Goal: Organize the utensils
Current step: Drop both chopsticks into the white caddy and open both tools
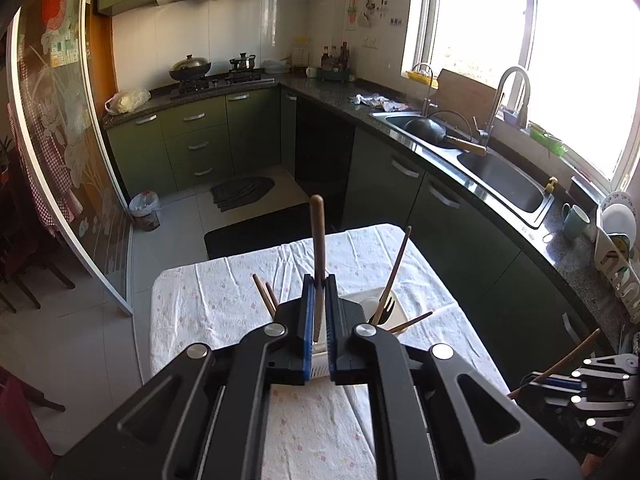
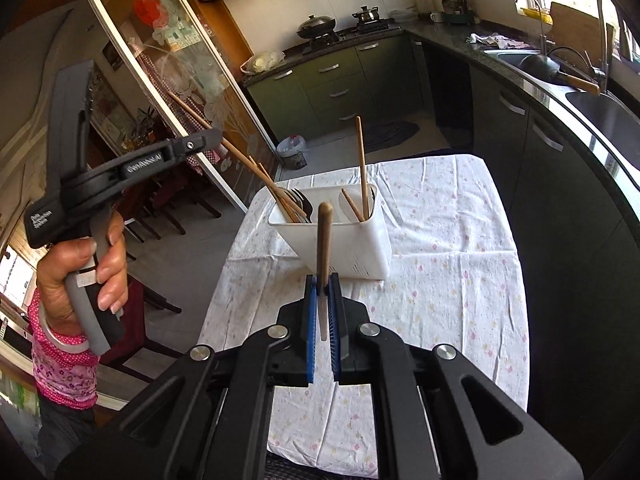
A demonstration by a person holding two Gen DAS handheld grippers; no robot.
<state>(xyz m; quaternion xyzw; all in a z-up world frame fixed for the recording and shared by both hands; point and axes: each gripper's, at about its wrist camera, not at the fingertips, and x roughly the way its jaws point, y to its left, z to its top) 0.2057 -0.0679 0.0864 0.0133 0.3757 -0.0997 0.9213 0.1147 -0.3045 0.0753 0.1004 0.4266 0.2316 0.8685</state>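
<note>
**Grippers each clamped on a wooden-handled utensil beside the white holder**

Utensils fill both grippers. The left gripper (image 1: 319, 280) has its blue-padded jaws closed on a brown wooden handle (image 1: 318, 240) that stands nearly upright between them, rounded end upward. The right gripper (image 2: 323, 286) is likewise pressed together on a wooden-handled utensil (image 2: 324, 236), with a pale metal part running down between its pads; what kind of utensil it is I cannot tell.

From the right wrist view, the white utensil holder (image 2: 360, 248) stands on the cloth-covered surface (image 2: 452, 272), toward its far end and nearer the left edge, just beyond the right gripper. Its left compartment holds dark forks (image 2: 298, 202) and several chopsticks (image 2: 256, 172) leaning out to the left; its right compartment holds one upright chopstick (image 2: 362, 168), a shorter slanted one and a pale spoon-like piece. In that view the left gripper (image 2: 218, 136) is held up at the left, off the surface's left edge, in the person's left hand (image 2: 86, 276).

From the left wrist view, the holder is mostly hidden behind the gripper, and the right gripper (image 1: 536, 382) shows at the lower right corner, gripping its own thin wooden handle.
</note>
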